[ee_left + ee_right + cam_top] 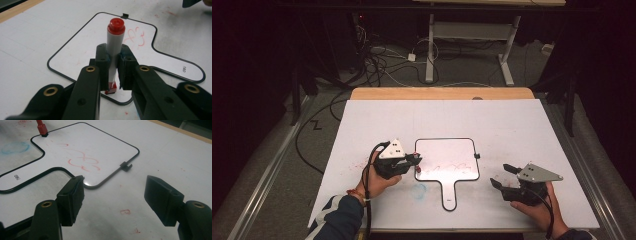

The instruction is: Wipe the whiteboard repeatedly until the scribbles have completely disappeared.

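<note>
While the red marker [115, 45] is clamped between the fingers [102, 65] of the left gripper [412, 162], its tip is held over the near left corner of the small whiteboard [447, 152], as is seen from the high view. In the left gripper view the marker is seen standing between the two black pads, which are pressed against its white barrel, with the red end cap pointing away from the camera and the red nib end just below the pads. Whether the nib is touching the board's surface cannot be told. The whiteboard, a black-rimmed paddle shape with a handle pointing towards the person, is laid flat near the middle of the white tabletop [512, 125]. Red scribbles [82, 161] are drawn across its face, and a small black clip [125, 166] is fixed to its right edge. A faint blue smudge [419, 190] is marked on the tabletop just left of the handle.

The right gripper [504, 176] is held to the right of the whiteboard, apart from it, with its fingers [72, 195] spread wide and nothing between them. In the right gripper view they are aimed at the board's near corner, and the marker's red end is seen at the far corner.
</note>
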A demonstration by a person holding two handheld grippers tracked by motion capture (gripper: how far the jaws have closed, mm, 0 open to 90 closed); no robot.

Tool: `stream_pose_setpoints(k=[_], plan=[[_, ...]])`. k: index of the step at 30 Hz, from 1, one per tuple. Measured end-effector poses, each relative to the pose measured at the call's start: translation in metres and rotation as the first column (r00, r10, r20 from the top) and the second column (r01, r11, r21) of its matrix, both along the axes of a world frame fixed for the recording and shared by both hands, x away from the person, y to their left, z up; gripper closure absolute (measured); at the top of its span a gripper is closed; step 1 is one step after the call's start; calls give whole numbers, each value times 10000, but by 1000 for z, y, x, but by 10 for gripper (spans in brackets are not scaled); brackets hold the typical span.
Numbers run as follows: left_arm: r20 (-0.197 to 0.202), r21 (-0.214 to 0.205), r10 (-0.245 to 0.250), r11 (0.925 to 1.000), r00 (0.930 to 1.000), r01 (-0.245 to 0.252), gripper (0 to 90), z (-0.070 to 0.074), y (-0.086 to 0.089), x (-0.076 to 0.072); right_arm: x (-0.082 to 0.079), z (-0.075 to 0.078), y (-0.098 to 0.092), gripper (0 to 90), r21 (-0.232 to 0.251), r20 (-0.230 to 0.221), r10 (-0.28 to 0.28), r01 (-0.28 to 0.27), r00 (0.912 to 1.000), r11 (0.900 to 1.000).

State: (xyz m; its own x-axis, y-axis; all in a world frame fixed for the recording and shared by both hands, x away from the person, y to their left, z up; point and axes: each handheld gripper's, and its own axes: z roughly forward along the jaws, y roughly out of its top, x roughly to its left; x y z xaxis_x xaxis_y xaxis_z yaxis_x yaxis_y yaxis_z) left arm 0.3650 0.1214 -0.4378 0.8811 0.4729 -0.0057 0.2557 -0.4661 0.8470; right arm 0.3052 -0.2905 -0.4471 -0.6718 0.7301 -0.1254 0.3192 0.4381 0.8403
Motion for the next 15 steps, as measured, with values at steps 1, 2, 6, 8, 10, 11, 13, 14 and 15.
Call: stream_pose_setpoints(k=[1,2,6,8,10,11,13,14,15], plan=[[23,-47,9,10000,10000,-9,789,0,-1,0,0,0,1,330,25,-7,34,-34,10000,10000],[47,-106,-23,9999,10000,24,788,-1,-4,1,0,-1,1,331,-18,-20,57,-57,10000,10000],[232,-94,-236,9997,9995,238,789,-1,-23,4,0,-1,3,331,-67,-30,137,-137,9999,9999],[291,-116,-348,9993,9990,351,789,-1,-33,7,0,-1,3,331,-61,-31,155,-155,9999,9999],[308,-183,-464,9987,9984,470,789,-2,-44,9,0,-1,2,331,-86,-54,145,-146,9999,9999],[310,-225,-532,9983,9981,539,789,-2,-49,11,0,-1,2,331,-62,-53,162,-162,9999,9998],[242,-384,-673,9969,9974,682,789,-3,-60,12,0,-1,2,331,-44,-45,149,-149,9999,9999],[300,-368,-714,9967,9970,725,789,-3,-66,13,0,-1,1,332,-42,-47,147,-147,9999,9999],[388,-344,-761,9964,9963,774,789,-3,-73,13,0,-1,1,332,-47,-48,173,-173,9998,9998]])
